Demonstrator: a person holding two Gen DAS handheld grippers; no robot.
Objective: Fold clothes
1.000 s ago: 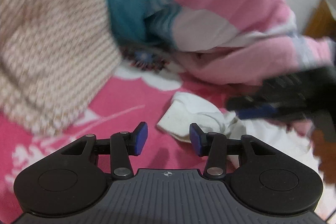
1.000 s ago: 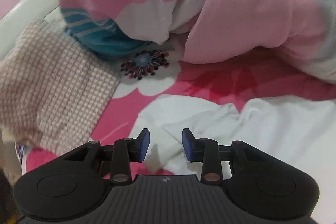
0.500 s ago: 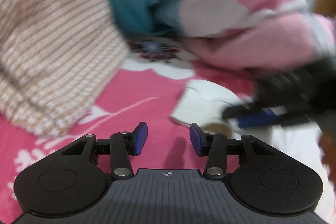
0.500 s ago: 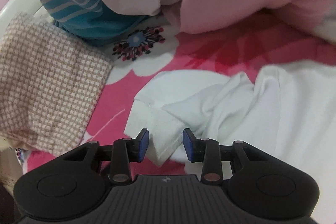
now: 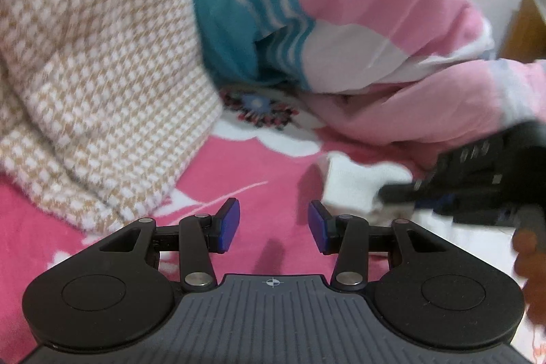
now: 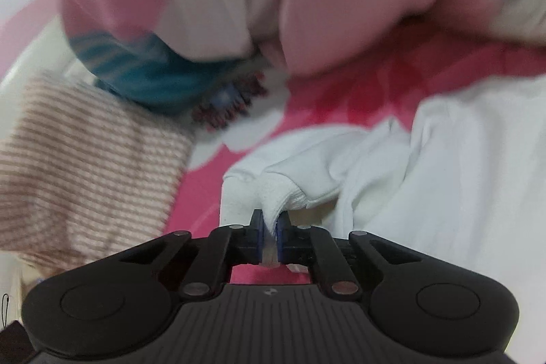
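Note:
A white garment (image 6: 460, 179) lies crumpled on the pink flowered bedsheet (image 6: 375, 98). Its ribbed sleeve end (image 6: 279, 193) stands pinched between the blue pads of my right gripper (image 6: 270, 227), whose jaws are closing on it. In the left wrist view the same sleeve end (image 5: 355, 183) shows at the right, with the right gripper (image 5: 396, 193) on it. My left gripper (image 5: 273, 224) hovers over the bedsheet (image 5: 259, 179) just left of the sleeve. It is open with nothing between its fingers.
A beige checked blanket (image 5: 95, 74) is heaped on the left. A pink and white quilt (image 5: 375, 5) over a teal striped cloth (image 5: 239, 16) bulks up behind. A person's hand (image 5: 529, 258) shows at the right edge, and wooden furniture (image 5: 525, 33) beyond.
My right gripper has dropped onto the white sleeve end and its jaws have come together on the fabric. The left gripper stays open in nearly the same place.

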